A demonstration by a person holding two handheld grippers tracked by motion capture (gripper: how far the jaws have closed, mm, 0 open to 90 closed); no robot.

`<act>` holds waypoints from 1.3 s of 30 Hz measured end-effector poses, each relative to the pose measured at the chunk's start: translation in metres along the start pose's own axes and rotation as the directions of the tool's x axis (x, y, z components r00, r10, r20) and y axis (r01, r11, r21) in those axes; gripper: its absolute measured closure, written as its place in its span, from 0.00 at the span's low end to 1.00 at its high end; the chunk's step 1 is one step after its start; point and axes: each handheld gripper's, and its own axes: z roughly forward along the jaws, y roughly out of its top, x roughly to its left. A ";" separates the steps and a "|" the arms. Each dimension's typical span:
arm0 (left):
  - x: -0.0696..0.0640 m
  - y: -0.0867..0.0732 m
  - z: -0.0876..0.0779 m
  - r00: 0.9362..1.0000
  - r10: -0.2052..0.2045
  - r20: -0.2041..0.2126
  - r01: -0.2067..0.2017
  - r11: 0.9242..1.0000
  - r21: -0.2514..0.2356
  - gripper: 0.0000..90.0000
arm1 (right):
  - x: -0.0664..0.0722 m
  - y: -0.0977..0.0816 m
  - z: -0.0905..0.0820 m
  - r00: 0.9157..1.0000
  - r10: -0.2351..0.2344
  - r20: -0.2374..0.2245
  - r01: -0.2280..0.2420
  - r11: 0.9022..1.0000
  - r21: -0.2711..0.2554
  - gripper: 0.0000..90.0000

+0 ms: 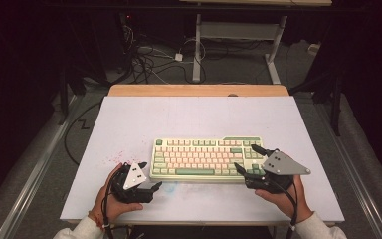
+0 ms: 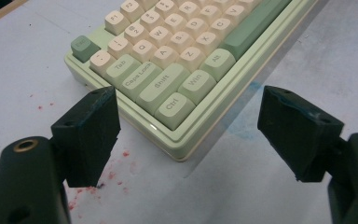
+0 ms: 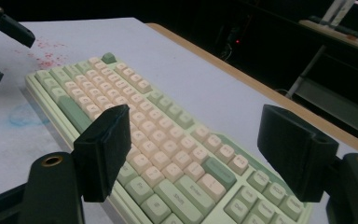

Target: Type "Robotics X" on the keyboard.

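Pale lavender tabletop point(image 1: 129, 119) under your green-and-cream keyboard point(image 1: 206, 158), red specks point(image 1: 114, 158) beside it, dark cabled floor point(image 1: 154, 64) beyond, your left gripper point(image 1: 151, 188) and right gripper point(image 1: 246, 158) both gaping wide, empty.

My keyboard point(image 1: 206, 159) has pale green sides with cream and green keys, my table point(image 1: 144, 119) is light grey with little red specks point(image 2: 81, 191) and a blue smudge point(image 3: 25, 114), and my grippers point(image 1: 151, 188) are black.

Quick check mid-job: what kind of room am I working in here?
Probably a lab or workshop test bench, not an office: a keyboard lies on a paint-stained white table, loose cables tangle on the floor behind, and black curtains surround it.
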 end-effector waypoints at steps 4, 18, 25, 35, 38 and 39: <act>0.001 0.001 -0.003 1.000 0.002 -0.009 -0.002 1.000 -0.011 0.24 | 0.000 -0.010 -0.008 1.000 0.002 0.006 -0.002 1.000 0.010 0.29; 0.005 0.002 -0.009 1.000 -0.019 -0.001 0.019 1.000 -0.018 0.32 | -0.003 -0.041 -0.025 0.997 0.018 0.070 -0.022 0.999 0.048 0.26; 0.012 0.006 -0.010 0.997 -0.067 0.039 0.066 0.997 0.042 0.66 | 0.002 -0.053 -0.026 0.996 -0.029 0.082 0.019 0.993 0.112 0.26; 0.015 0.019 -0.002 0.995 -0.039 0.094 0.026 0.991 0.133 0.97 | 0.000 -0.059 -0.028 0.997 -0.007 0.081 -0.003 0.992 0.124 0.26; 0.017 0.029 0.000 0.994 -0.045 0.101 0.033 0.992 0.118 0.97 | 0.000 -0.060 -0.026 0.997 0.000 0.081 -0.010 0.992 0.128 0.26; 0.017 0.033 0.001 0.994 -0.040 0.100 0.028 0.993 0.119 0.97 | 0.000 -0.059 -0.026 0.997 -0.003 0.080 -0.007 0.992 0.128 0.26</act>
